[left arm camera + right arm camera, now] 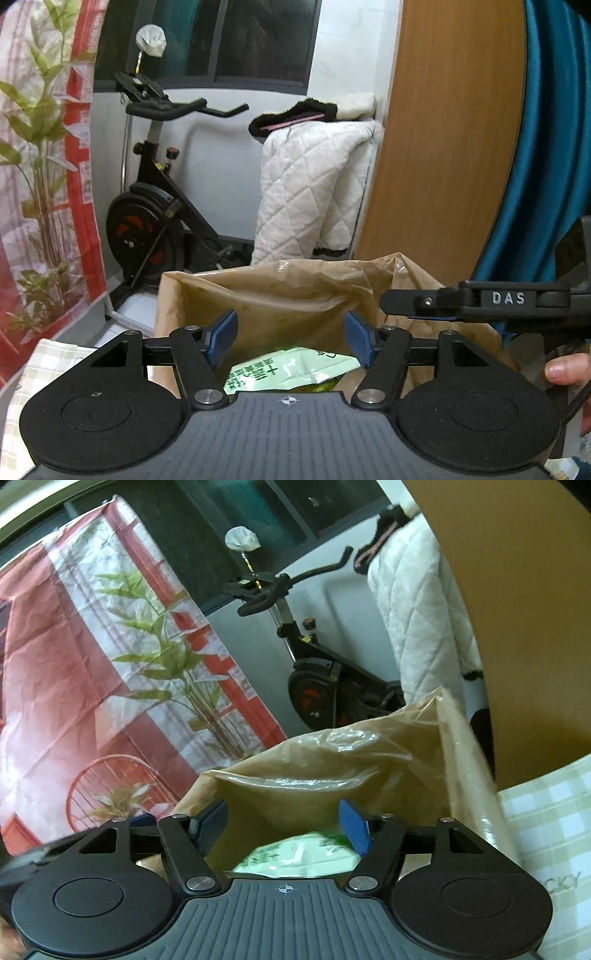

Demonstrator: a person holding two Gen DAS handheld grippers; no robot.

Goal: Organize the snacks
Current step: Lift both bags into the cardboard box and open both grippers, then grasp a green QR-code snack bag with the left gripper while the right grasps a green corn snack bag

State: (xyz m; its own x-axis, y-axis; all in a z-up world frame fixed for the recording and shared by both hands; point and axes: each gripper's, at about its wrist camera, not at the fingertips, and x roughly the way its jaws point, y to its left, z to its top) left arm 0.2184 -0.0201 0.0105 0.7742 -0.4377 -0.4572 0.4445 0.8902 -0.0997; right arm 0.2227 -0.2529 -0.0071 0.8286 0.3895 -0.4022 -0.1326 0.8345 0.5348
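A brown paper bag with a plastic liner (295, 295) stands open in front of both grippers; it also shows in the right wrist view (332, 768). A light green snack packet (291, 369) lies inside it, also seen in the right wrist view (303, 856). My left gripper (291, 338) is open and empty above the bag's mouth. My right gripper (282, 829) is open and empty above the same bag; its body (476, 299) shows at the right of the left wrist view.
A checked tablecloth (546, 834) covers the table under the bag. An exercise bike (155, 206) and a white quilted blanket (314, 184) stand behind. A wooden panel (450, 140), a blue curtain (546, 147) and a red printed backdrop (74, 664) surround the spot.
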